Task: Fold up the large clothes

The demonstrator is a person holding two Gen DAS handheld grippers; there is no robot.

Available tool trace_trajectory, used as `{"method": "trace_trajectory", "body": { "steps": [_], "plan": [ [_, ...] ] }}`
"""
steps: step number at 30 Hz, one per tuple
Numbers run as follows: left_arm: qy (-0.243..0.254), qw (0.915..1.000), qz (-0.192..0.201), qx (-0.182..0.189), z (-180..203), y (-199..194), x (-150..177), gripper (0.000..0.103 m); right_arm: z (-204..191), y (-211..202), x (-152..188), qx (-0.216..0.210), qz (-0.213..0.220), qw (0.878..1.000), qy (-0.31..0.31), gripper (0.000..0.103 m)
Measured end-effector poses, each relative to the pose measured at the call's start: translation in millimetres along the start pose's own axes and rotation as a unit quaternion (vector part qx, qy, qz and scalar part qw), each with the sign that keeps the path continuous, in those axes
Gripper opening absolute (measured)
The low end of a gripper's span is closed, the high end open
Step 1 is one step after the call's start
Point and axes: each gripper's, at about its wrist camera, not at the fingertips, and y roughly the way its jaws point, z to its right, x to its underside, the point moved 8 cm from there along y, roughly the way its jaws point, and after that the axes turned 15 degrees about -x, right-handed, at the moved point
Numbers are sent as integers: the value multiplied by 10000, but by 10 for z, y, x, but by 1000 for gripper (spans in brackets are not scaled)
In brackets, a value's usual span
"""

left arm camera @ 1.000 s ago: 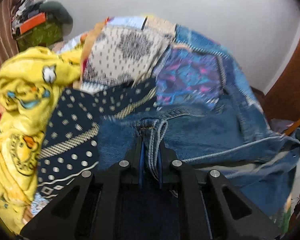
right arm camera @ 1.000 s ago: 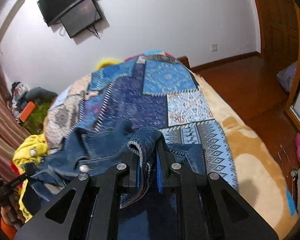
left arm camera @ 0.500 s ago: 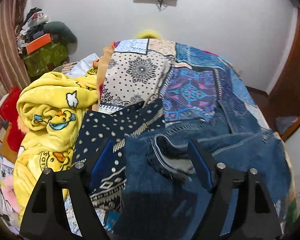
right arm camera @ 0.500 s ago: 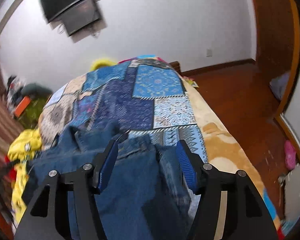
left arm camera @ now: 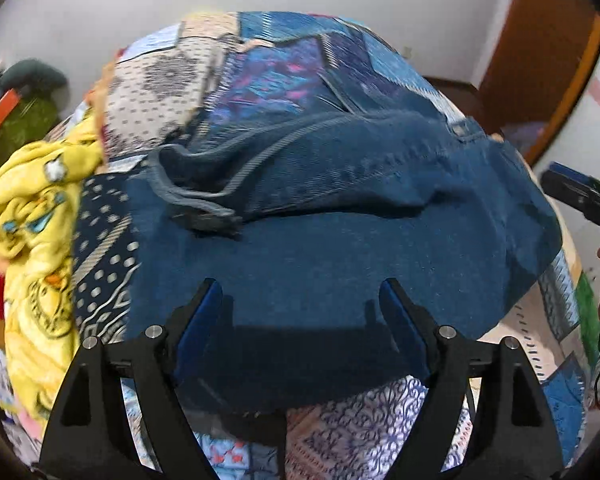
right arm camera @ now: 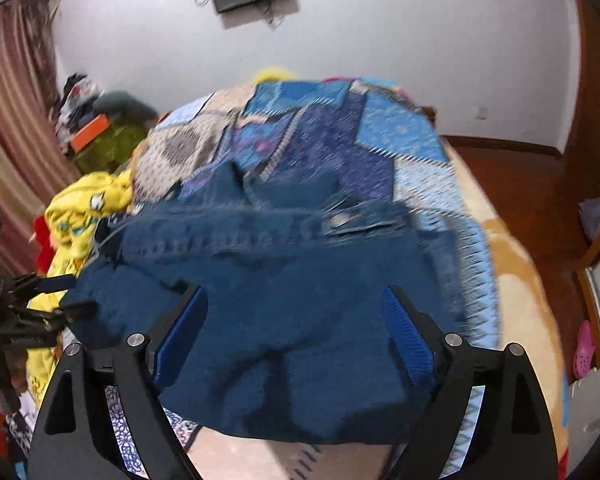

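Bed (right arm camera: 512, 280) bore folded jeans (left arm camera: 340, 248); both the left hand-held gripper (left arm camera: 300, 304) and right hand-held gripper (right arm camera: 296, 312) had released them, jaws spread wide, empty

Soft indoor light, motion blur, fisheye-warped dark corners.

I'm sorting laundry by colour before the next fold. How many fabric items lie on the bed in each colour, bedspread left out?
Blue: 1, the denim jeans, lying under the open left gripper and open right gripper
Yellow: 1, the cartoon-print blanket
Red: 1, a bit of fabric beside the yellow; what it is, I cannot tell
Total: 3
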Motion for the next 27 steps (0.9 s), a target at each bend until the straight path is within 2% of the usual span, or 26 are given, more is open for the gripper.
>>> {"method": "trace_trajectory", "body": {
  "steps": [5, 8, 11, 13, 14, 15, 16, 18, 22, 24, 27],
  "plan": [
    [-124, 9996, -249, -86, 24, 374, -117, 80, 59, 386, 118, 27, -360, 9993, 25, 86],
    [-437, 9989, -33, -174, -178, 451, -286, 80, 240, 527, 200, 134, -553, 9983, 90, 86],
    [-877, 9952, 29, -430, -459, 563, -448, 80, 443, 528, 273, 117, -614, 9979, 169, 87],
    [-1030, 9915, -117, -788, -653, 724, -526, 82, 595, 436, 287, 489, -535, 9973, 125, 86],
    [-1108, 9906, -186, -779, -725, 801, -560, 85, 659, 383, 293, 647, -498, 9966, 106, 86],
    [-1190, 9902, -209, -701, -768, 850, -591, 90, 689, 332, 306, 664, -485, 9966, 103, 86],
    [-1285, 9893, -208, -662, -816, 877, -613, 90, 718, 278, 335, 545, -490, 9972, 119, 86],
    [-1379, 9878, -183, -703, -866, 846, -618, 90, 758, 172, 394, 566, -488, 9972, 87, 84],
    [-1329, 9857, -70, -1030, -858, 652, -479, 90, 909, -33, 546, 1606, -668, 9843, -290, 86],
    [-1185, 9863, -95, -1142, -875, 559, -362, 90, 974, -138, 659, 1424, -688, 9874, -76, 87],
    [-1033, 9893, -40, -1026, -832, 353, -166, 90, 1032, -343, 757, 1169, -587, 9899, 546, 87]
  ]
}}
